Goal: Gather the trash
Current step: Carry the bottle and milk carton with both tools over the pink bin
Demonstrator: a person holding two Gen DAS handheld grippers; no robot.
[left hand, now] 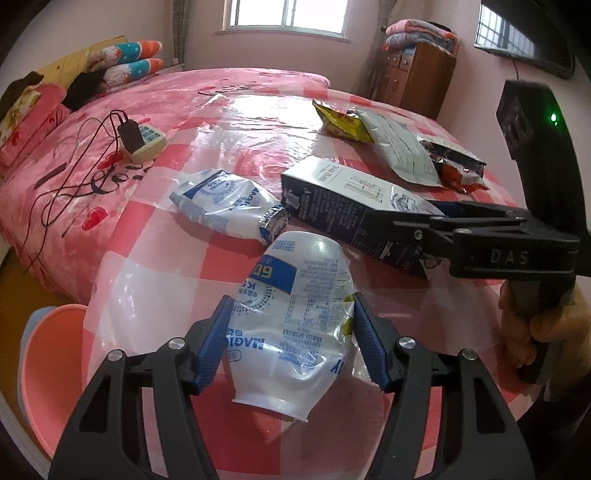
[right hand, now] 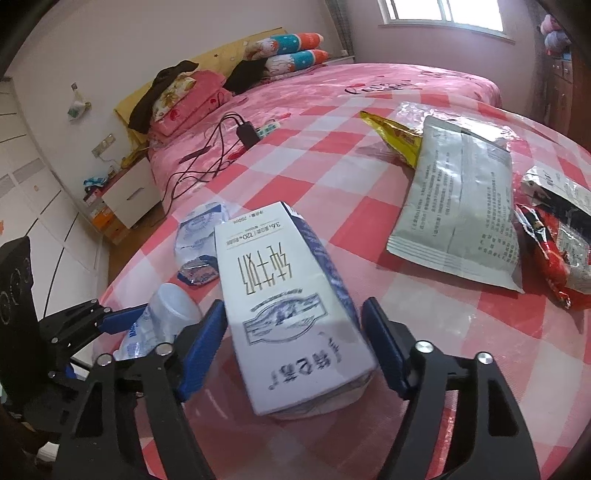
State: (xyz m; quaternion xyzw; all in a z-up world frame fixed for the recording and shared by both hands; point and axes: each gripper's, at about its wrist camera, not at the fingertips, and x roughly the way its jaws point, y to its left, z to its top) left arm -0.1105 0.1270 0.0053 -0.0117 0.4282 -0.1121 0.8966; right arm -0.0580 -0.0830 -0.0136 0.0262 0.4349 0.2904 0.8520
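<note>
Low in the middle of the left wrist view, the left gripper (left hand: 291, 343) squeezes a squashed white bottle (left hand: 295, 325) on the checked table (left hand: 155, 280). Low in the right wrist view, the right gripper (right hand: 295, 343) sits around a milk carton (right hand: 291, 302), pads just beside it, maybe touching.

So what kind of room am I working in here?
A home bedroom, most likely: a bed with pink bedding and stacked pillows, a bedside cabinet, and folded blankets on a wooden dresser.
</note>
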